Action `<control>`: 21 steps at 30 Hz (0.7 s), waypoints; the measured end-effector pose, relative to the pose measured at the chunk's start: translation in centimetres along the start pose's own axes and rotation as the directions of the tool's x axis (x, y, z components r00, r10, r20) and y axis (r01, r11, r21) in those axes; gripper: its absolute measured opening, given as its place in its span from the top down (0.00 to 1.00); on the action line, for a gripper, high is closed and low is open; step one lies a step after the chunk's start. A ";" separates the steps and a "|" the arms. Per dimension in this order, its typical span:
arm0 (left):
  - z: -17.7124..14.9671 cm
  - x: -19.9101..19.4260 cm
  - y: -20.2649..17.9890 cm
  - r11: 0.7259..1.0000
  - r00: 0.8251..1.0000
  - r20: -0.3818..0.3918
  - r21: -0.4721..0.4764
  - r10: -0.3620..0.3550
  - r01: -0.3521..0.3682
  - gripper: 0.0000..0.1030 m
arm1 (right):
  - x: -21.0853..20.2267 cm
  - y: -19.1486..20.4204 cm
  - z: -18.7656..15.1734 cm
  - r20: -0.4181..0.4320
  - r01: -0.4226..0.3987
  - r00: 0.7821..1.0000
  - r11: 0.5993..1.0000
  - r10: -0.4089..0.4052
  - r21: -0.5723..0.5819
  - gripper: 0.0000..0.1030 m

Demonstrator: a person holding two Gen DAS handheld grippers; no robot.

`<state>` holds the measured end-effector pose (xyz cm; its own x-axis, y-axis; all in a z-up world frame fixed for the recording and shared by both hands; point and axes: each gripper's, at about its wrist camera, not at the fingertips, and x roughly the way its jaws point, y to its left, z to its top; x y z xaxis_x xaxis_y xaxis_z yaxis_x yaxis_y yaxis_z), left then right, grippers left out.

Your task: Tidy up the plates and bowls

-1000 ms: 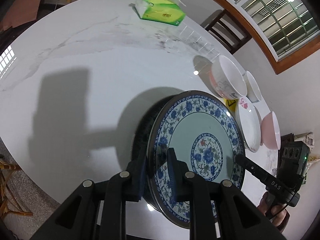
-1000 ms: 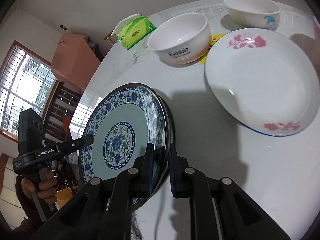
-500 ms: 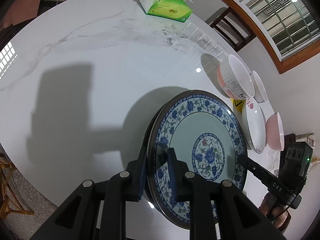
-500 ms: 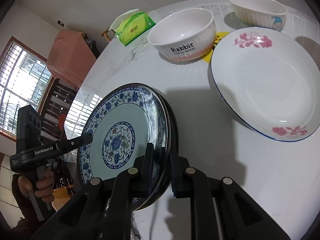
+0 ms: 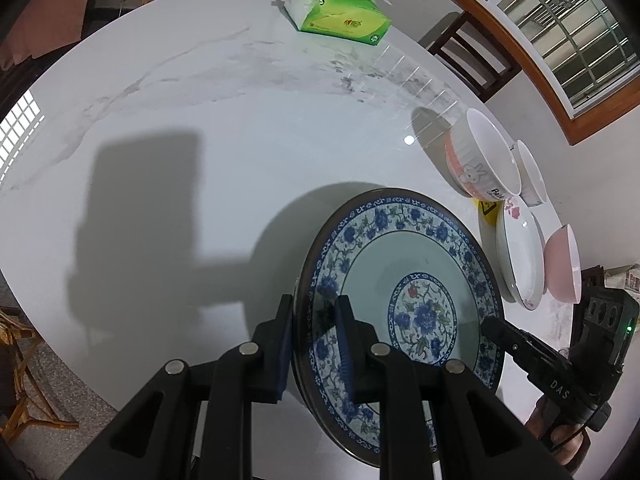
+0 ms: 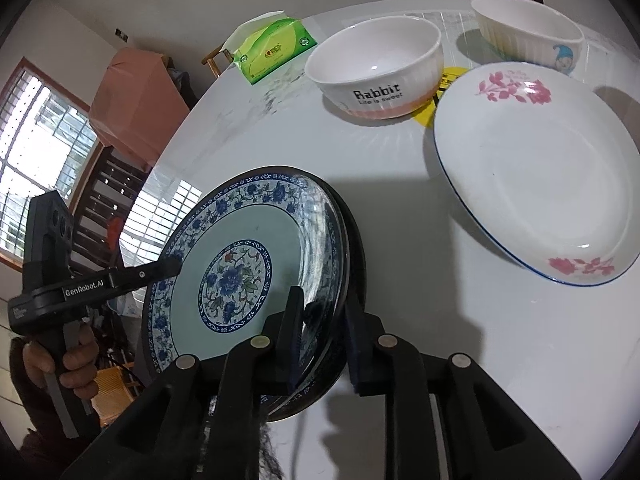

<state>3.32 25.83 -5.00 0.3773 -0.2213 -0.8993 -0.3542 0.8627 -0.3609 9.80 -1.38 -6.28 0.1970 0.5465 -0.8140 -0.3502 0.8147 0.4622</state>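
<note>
Two tilted-down tools flank the blue plate (image 5: 404, 280): left tool (image 5: 314, 344) clenched, right tool (image 6: 322, 336) loosening.

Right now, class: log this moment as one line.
left gripper: shut on blue-patterned plate | right gripper: opening, rim between jaws | plate: on another plate

Blue-and-white floral plate (image 6: 224, 276), seated on a dark plate beneath it, near the table's edge. Beside it lies a white plate (image 6: 536, 184) with pink flowers; beyond stand a "Rabbit" bowl (image 6: 376, 68), a ribbed white bowl (image 6: 524, 28) and a pink bowl (image 5: 564, 264).
</note>
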 end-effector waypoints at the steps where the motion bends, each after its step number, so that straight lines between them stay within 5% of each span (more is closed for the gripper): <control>1: 0.0 0.0 0.0 1.000 1.000 0.001 0.000 0.004 -0.004 0.81 | 0.1 0.2 0.0 -0.001 0.002 1.000 1.000 -0.002 -0.007 0.77; 21: -0.1 0.8 0.0 0.999 0.999 0.003 0.027 0.040 -0.040 0.75 | 0.5 2.4 -0.1 0.030 0.092 0.996 0.990 -0.089 -0.111 0.63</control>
<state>3.54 25.65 -5.77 0.3654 -0.1853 -0.9122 -0.3455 0.8830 -0.3178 9.00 0.81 -5.58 0.2543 0.4774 -0.8411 -0.4305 0.8346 0.3436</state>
